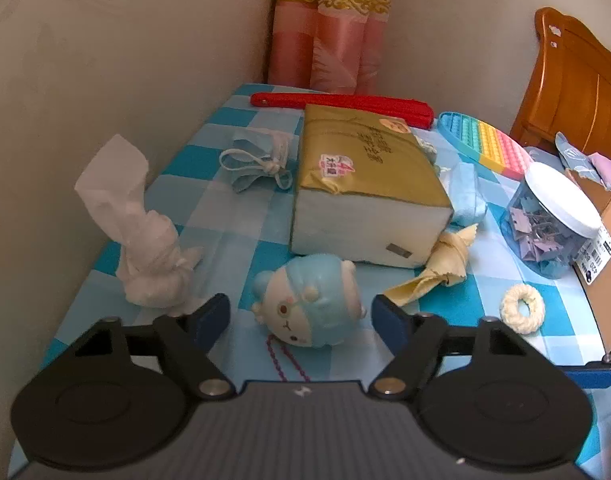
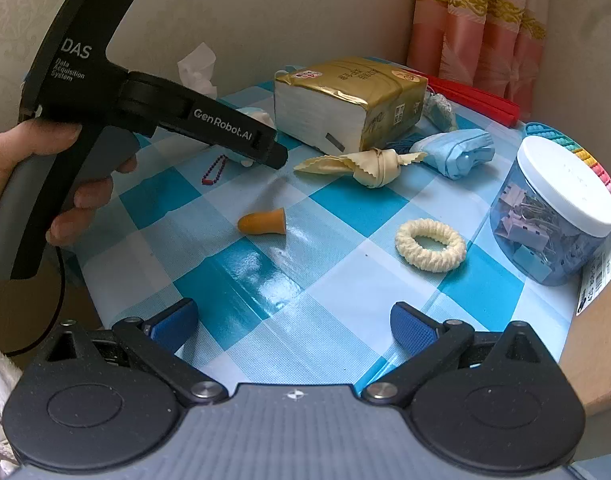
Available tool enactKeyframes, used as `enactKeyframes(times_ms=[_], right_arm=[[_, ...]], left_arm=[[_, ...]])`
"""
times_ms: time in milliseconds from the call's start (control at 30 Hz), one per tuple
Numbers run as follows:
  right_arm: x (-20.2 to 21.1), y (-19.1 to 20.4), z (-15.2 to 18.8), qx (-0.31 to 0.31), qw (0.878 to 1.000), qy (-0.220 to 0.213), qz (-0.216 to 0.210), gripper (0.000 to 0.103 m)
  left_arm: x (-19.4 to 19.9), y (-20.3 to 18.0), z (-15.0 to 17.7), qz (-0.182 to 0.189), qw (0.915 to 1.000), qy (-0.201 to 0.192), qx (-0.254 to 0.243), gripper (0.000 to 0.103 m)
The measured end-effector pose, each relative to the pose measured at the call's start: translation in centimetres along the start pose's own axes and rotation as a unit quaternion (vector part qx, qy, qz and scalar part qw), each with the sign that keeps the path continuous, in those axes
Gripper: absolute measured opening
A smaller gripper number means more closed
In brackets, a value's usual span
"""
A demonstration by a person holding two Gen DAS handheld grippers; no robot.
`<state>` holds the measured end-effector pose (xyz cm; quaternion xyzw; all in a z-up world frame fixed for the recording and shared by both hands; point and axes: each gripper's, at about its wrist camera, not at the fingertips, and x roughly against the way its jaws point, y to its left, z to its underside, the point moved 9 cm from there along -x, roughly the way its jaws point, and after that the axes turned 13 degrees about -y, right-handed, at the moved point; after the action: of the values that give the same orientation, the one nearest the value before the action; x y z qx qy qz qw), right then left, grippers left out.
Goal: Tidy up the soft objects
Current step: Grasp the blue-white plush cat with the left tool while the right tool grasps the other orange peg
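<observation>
Left gripper [image 1: 301, 316] spreading blue ribbed pads around, not touching, a glossy rounded blue-white squishy toy [image 1: 307, 304] lying lower centre, right gripper [image 2: 293, 326] gaping empty over shiny checked tablecloth [image 2: 233, 276], "GenRobot.AI" and "DAS" showing upper left, gold foil tissue pack [image 2: 345, 100] sitting upper centre.

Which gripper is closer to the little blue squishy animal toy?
Left. The left gripper has the toy between its open jaws. The right gripper hangs farther away over bare tablecloth.

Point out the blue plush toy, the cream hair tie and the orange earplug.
Blue plush toy [image 1: 307, 300]: left wrist view, on its face.
Cream hair tie [image 2: 430, 245]: right wrist view, on the ring's left band.
Orange earplug [image 2: 261, 222]: right wrist view, mid-body.
</observation>
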<state>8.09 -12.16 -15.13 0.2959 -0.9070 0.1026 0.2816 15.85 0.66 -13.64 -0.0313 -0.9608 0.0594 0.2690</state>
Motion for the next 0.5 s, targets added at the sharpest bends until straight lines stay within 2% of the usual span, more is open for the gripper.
enactKeyframes(times_ms=[33, 133, 500], right_arm=[[0.0, 0.0, 0.0, 0.0, 1.0, 0.0, 0.0, 0.103], [0.0, 0.0, 0.0, 0.0, 1.0, -0.003, 0.001, 0.103], [-0.1, 0.1, -0.1, -0.005, 1.0, 0.01, 0.009, 0.103]], left_arm=[[0.0, 0.1, -0.1, 0.0, 1.0, 0.0, 0.002, 0.066], [0.1, 0.0, -0.2, 0.009, 0.9999, 0.001, 0.013, 0.058], [1.9, 0.0, -0.9, 0.003, 0.9999, -0.009, -0.007, 0.054]])
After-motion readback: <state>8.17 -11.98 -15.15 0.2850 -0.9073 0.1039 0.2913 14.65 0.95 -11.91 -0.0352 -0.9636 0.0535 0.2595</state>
